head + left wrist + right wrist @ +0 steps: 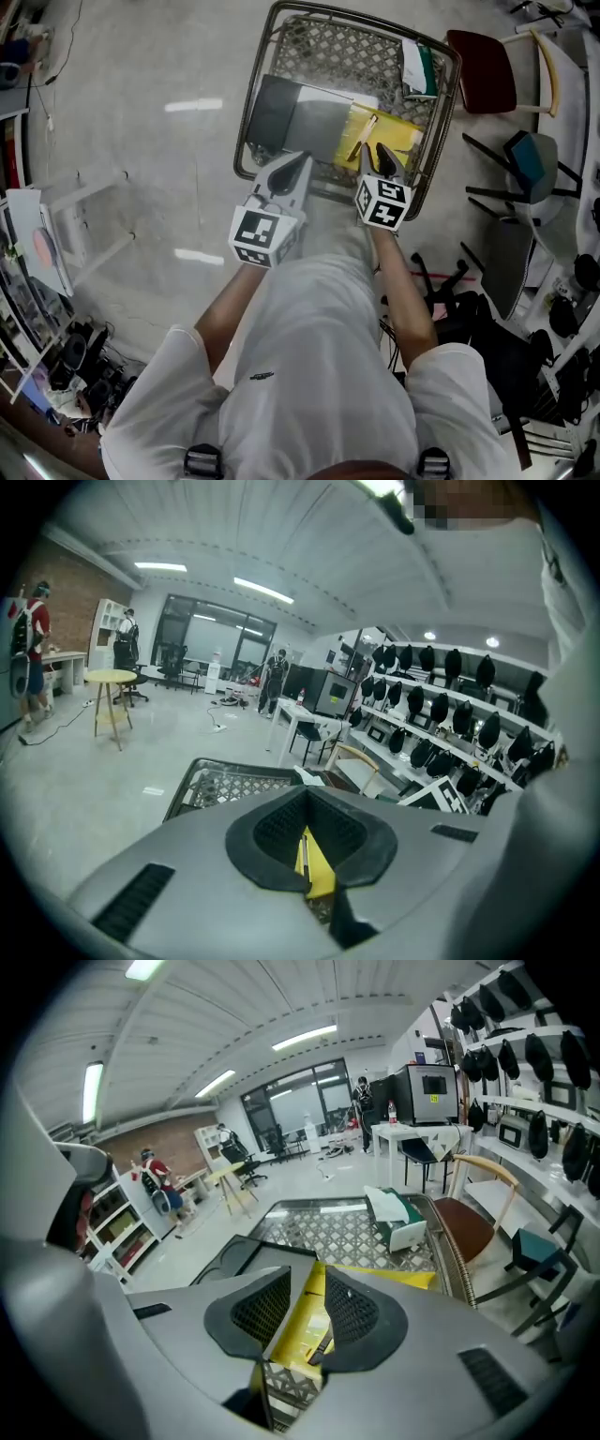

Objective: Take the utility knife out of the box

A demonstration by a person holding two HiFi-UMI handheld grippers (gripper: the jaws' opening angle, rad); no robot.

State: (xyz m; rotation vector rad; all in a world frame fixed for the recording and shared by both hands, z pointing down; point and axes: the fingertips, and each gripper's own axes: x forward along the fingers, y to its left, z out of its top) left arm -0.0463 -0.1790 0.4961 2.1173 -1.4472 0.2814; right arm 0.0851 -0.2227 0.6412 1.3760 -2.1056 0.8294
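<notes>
Two grippers hang over the near edge of a wire basket (328,52). Our right gripper (377,155) is opening its jaws with nothing between them. It aims at the yellow box (403,131) just beyond, likely readying for the knife (362,138), which seems to be the slim dark strip lying in that box. Our left gripper (305,157), jaws together and empty, points toward a grey case (291,117) at the left, perhaps to steady things.

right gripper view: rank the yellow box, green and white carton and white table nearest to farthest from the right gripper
1. yellow box, just ahead, seen between the opening jaws
2. green and white carton, in the basket, far right corner
3. white table, far back across the room
</notes>
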